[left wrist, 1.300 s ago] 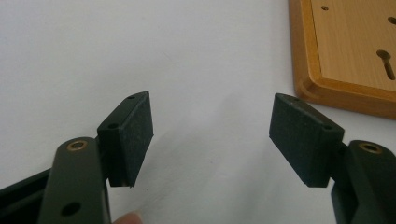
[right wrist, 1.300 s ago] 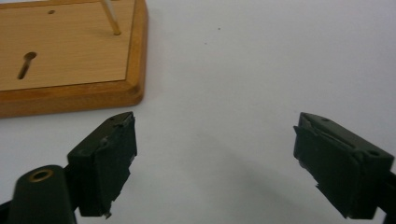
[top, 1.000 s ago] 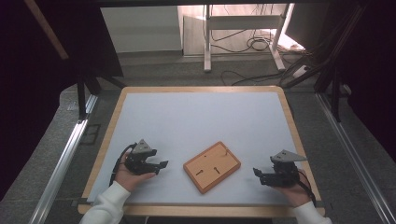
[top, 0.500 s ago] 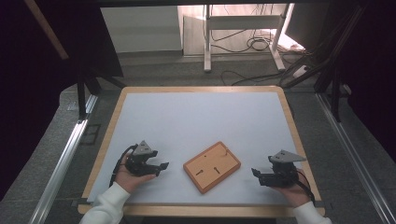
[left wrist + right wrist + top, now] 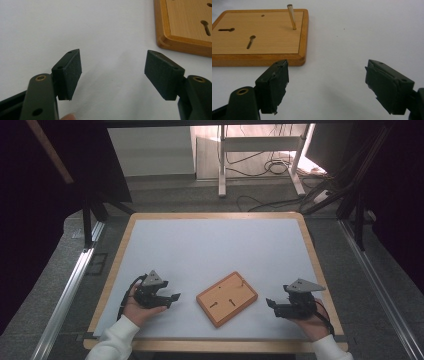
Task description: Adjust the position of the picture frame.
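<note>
Wooden board [image 5: 227, 298] between both tongs, touching neither.
Left gripper [image 5: 170, 297] and right gripper [image 5: 271, 304] gape wide, empty; board's long axis runs diagonally.

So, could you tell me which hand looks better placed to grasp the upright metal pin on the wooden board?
Probably right: the right gripper is open, facing the slim metal pin on the flat wooden board.

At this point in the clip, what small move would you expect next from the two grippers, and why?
Probably both ease inward toward the wooden board. The left gripper and right gripper flank it on the white table, jaws open and empty, clear of its edges. The right gripper view shows a thin metal pin standing near the board's corner, a likely thing to grasp.
</note>
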{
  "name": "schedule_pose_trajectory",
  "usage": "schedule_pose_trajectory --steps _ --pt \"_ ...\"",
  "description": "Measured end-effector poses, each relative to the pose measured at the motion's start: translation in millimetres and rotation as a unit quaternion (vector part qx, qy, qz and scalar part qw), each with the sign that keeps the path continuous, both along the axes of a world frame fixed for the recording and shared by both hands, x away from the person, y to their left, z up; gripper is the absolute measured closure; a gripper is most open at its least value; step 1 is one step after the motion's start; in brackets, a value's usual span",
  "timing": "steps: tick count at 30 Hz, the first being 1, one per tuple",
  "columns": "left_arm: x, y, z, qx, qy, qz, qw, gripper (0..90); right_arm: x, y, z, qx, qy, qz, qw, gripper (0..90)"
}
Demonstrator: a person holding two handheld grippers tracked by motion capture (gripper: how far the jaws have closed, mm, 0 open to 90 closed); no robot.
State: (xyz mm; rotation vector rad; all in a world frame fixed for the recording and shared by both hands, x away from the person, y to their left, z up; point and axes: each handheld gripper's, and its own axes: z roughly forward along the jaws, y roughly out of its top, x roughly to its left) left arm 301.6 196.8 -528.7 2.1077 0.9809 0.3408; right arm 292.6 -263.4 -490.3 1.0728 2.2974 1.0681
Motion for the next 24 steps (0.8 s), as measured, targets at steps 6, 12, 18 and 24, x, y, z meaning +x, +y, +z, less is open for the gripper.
schedule_pose_trajectory --steps 6,12,18,24 --pt "-1.3 -0.1 -0.3 0.001 -0.001 -0.007 1.0 29.7 6.0 23.1 5.1 -0.005 0.002 0.011 0.9999 21.3" --pt "-0.4 0.9 -1.1 -0.001 0.002 -0.008 1.0 29.5 13.7 36.7 6.3 -0.007 0.005 0.02 0.9998 23.3" --pt "-0.4 -0.1 -1.7 0.001 0.004 -0.008 1.0 29.5 24.9 54.7 3.7 -0.013 0.009 0.036 0.9992 26.3" --pt "-0.3 -0.1 -2.1 -0.001 -0.002 0.001 1.0 29.5 30.8 68.5 1.9 -0.02 0.003 0.049 0.9986 31.8"
